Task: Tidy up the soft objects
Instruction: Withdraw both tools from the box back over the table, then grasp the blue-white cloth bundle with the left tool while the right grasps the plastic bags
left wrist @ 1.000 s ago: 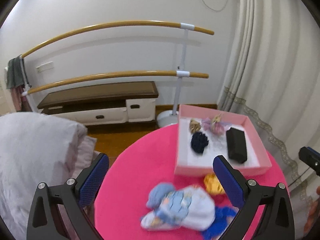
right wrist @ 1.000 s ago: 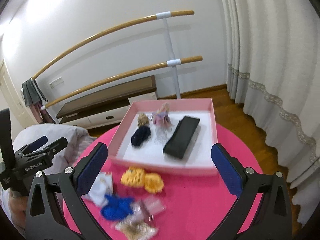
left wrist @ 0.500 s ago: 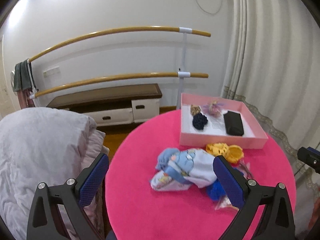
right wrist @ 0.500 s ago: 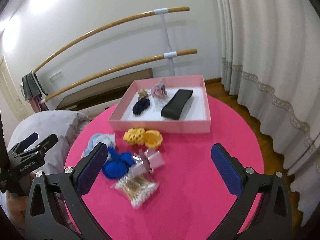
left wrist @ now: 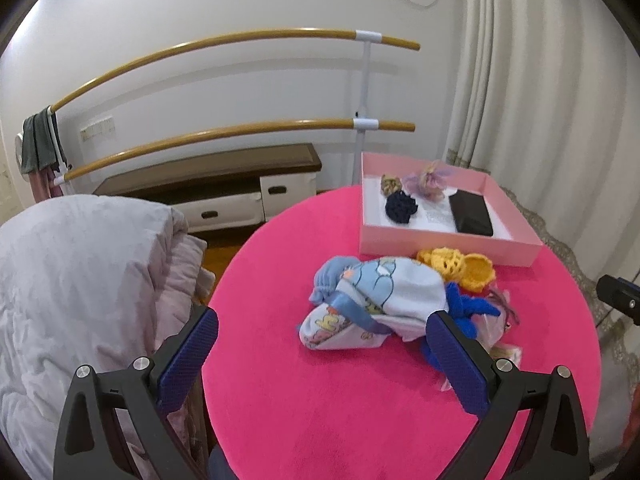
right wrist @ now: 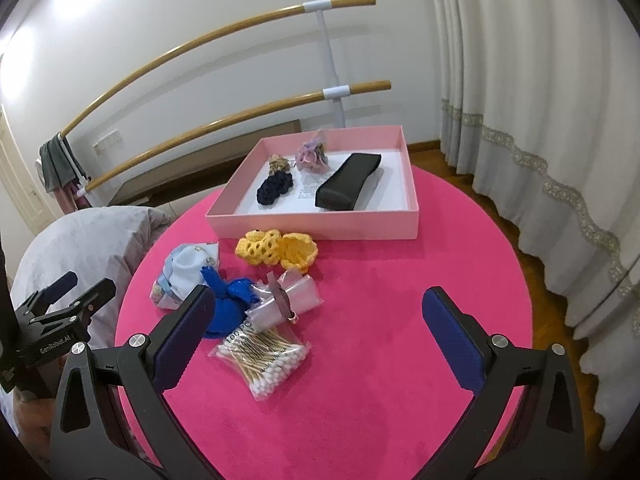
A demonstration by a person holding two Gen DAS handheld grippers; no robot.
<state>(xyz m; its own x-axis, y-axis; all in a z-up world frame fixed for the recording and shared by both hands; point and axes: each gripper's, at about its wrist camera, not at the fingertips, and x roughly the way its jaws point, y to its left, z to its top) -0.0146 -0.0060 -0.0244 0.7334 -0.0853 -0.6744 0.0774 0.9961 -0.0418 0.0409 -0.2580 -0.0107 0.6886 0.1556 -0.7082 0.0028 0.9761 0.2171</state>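
Observation:
On the round pink table [left wrist: 320, 392] lies a pile of soft things: a white and light-blue printed cloth bundle [left wrist: 376, 296], a yellow crocheted piece [left wrist: 460, 266] and a blue knitted piece [right wrist: 230, 304]. A shallow pink box [right wrist: 320, 224] at the far side holds a dark scrunchie [right wrist: 274, 190], a lilac scrunchie [right wrist: 312, 156], a small patterned scrunchie and a black case [right wrist: 348, 186]. My left gripper [left wrist: 320, 360] hovers open just short of the bundle. My right gripper [right wrist: 316, 336] stands open over the table's near side, nothing between its fingers.
A bag of cotton swabs [right wrist: 264, 356] and a clear plastic packet [right wrist: 288, 300] lie beside the blue piece. A grey quilt [left wrist: 80, 280] lies left of the table. Ballet barres [left wrist: 240, 132], a low bench and curtains [right wrist: 540, 100] stand behind.
Both grippers have pulled back from the table and the box, so more of the pink top and the pile shows. Both stayed open; nothing on the table moved.

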